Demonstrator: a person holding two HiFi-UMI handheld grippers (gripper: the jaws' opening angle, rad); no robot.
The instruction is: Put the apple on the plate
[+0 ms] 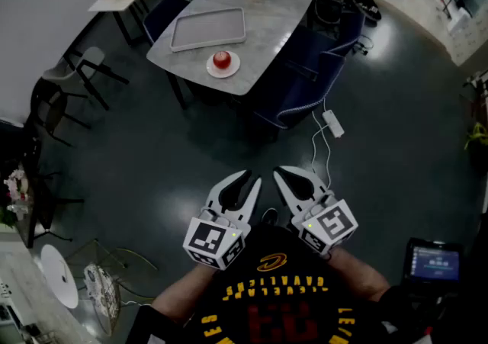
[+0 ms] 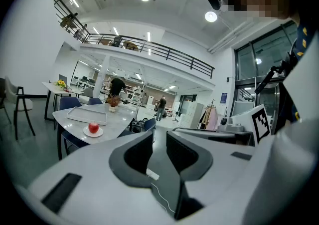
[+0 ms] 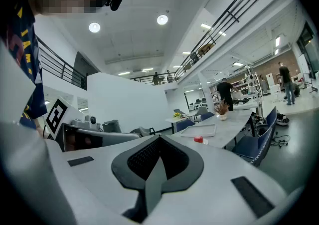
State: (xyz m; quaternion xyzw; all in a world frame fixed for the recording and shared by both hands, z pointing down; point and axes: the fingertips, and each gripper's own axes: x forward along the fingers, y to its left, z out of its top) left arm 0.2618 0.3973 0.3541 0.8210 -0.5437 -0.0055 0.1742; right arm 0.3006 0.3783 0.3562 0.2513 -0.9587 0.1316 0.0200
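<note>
The apple (image 1: 221, 59) is seen resting on the plate (image 1: 232, 71), near the edge of the desk (image 1: 282, 7) and just beside a tray (image 1: 207, 28), so the task is judged to be done. Both grippers are held close to the person's chest, well apart from the desk and aimed roughly level toward it. This is read as a rest pose rather than a reach. The fingers (image 2: 135, 155) of the left gripper (image 1: 252, 178) are spread, with a clear gap and nothing between them. Those of the right gripper (image 1: 280, 173) are brought together at the tips, empty. No grasp is called for while the apple sits where it belongs.
</note>
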